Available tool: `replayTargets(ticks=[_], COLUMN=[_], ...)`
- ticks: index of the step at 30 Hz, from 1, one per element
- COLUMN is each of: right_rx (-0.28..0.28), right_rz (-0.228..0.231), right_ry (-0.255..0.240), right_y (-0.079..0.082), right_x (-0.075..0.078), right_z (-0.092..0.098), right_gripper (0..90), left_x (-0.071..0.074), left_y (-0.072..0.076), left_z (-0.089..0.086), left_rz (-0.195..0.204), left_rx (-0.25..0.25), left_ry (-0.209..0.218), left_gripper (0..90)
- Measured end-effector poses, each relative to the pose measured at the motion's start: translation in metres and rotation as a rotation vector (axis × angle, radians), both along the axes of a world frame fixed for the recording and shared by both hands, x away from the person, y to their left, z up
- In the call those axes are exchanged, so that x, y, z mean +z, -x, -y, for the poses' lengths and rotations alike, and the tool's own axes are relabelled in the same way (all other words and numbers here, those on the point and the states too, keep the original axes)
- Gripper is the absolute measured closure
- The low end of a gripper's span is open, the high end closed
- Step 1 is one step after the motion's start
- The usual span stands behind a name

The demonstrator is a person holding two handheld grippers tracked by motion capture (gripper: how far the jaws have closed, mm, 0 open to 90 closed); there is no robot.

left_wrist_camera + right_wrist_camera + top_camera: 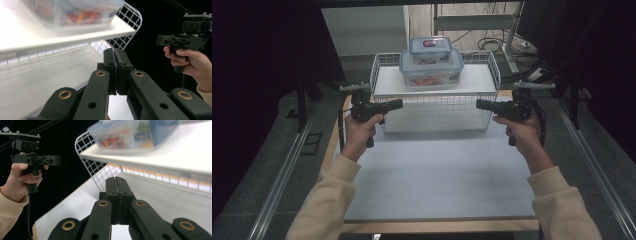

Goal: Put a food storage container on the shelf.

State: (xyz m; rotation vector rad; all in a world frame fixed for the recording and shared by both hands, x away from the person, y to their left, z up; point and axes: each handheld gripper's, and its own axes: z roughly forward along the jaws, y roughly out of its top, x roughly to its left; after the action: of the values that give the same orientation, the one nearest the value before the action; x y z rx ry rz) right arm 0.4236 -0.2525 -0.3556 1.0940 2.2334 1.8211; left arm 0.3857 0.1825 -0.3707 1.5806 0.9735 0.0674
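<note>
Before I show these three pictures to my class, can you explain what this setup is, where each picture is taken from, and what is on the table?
A person sits at a table and holds a hand-operated tool in each hand. Each tool ends in two black jaws that work like a robot's pincer.

The high view looks down from above the person. The left gripper shows at its left and the right gripper at its right, and they point toward each other.

The other two pictures come from small cameras riding on the tools, each looking along its own jaws. In both, the jaws are pressed together with nothing between them, and the opposite hand shows farther off.

At the far side of the table stands a white wire rack. On its upper shelf sit two clear lidded food boxes, a small box stacked on a large box. Nothing is held.
</note>
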Motion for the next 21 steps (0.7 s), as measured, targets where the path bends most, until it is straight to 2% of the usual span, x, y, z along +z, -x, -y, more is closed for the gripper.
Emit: replayTargets(ticks=[9, 12, 16, 17, 21], right_rx=[0.008, 0.007, 0.003, -0.001, -0.027], right_rz=[-0.011, -0.020, -0.047, -0.057, -0.055], right_ry=[0.002, 0.000, -0.008, -0.004, 0.033], right_y=[0.034, 0.041, 0.049, 0.052, 0.058], right_x=[-0.036, -0.048, -0.065, -0.073, -0.088], right_z=[0.025, 0.032, 0.040, 0.043, 0.048], right_gripper=[88.8, 88.2, 84.5, 80.9, 68.2], left_x=[-0.048, -0.062, -0.082, -0.085, -0.098], left_y=[0.036, 0.044, 0.053, 0.055, 0.060], left_z=[-0.004, -0.002, 0.000, 0.001, 0.004], left_rz=[-0.011, -0.020, -0.045, -0.049, -0.064], left_rx=[0.001, -0.002, 0.019, 0.018, 0.018], left_ry=[0.009, -0.022, -0.045, -0.051, -0.068], left_gripper=[84.0, 80.8, 67.3, 61.0, 47.8])
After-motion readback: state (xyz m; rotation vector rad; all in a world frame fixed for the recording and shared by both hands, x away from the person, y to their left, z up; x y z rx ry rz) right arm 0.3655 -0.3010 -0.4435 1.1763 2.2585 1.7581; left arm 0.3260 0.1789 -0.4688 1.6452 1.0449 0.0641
